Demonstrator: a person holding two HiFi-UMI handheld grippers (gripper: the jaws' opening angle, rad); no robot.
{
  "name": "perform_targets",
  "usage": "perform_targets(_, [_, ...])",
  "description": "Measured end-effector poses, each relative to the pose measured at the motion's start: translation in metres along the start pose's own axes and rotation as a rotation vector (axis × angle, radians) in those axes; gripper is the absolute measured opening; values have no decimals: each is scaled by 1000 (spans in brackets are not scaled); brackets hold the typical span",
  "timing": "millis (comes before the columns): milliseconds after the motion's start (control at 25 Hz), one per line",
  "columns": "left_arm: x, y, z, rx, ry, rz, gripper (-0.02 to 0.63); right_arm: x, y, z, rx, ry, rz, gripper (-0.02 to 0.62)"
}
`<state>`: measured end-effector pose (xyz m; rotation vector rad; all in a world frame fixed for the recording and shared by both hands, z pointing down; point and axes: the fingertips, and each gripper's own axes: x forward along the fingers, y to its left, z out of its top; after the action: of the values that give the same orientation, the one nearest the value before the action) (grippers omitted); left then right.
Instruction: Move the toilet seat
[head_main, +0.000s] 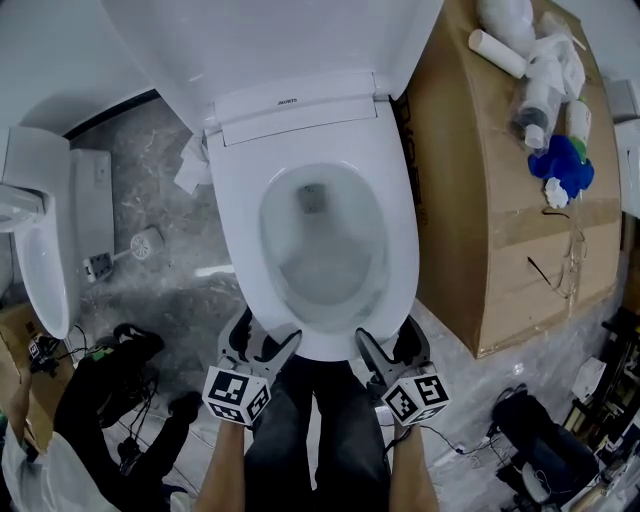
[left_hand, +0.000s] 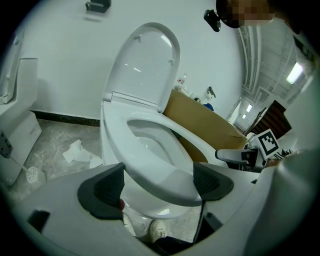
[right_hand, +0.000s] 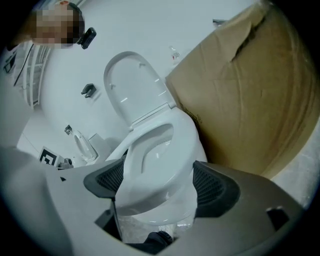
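Left claw (head_main: 263, 338) and right claw (head_main: 392, 345) both gape apart at the front rim of the white oval plastic toilet seat (head_main: 395, 225); best to grip it evenly, then lift slowly.

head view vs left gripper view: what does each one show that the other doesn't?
Head view only: the left gripper from above, dark trousers, black gear on the floor. Left gripper view only: its jaws apart framing the toilet seat's front rim, white shoes, ceiling lights. Both: the seat, raised lid, cardboard box, crumpled paper, right gripper.
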<state>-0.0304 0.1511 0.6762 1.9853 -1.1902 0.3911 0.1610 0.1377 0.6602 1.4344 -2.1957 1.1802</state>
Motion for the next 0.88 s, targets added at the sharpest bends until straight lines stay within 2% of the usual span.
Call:
perform_targets(320, [-18,-9,26,-46,-89,-16,426,-15,18,28,-13,-54,27,433])
perform_targets(560, [-31,-14,47,-14,-171,23,426,-22,29,45,3,-98,37,433])
perform_targets(880, [-54,-27,80,-30,-324,40,423,-31,43,71,19,-178,63,431])
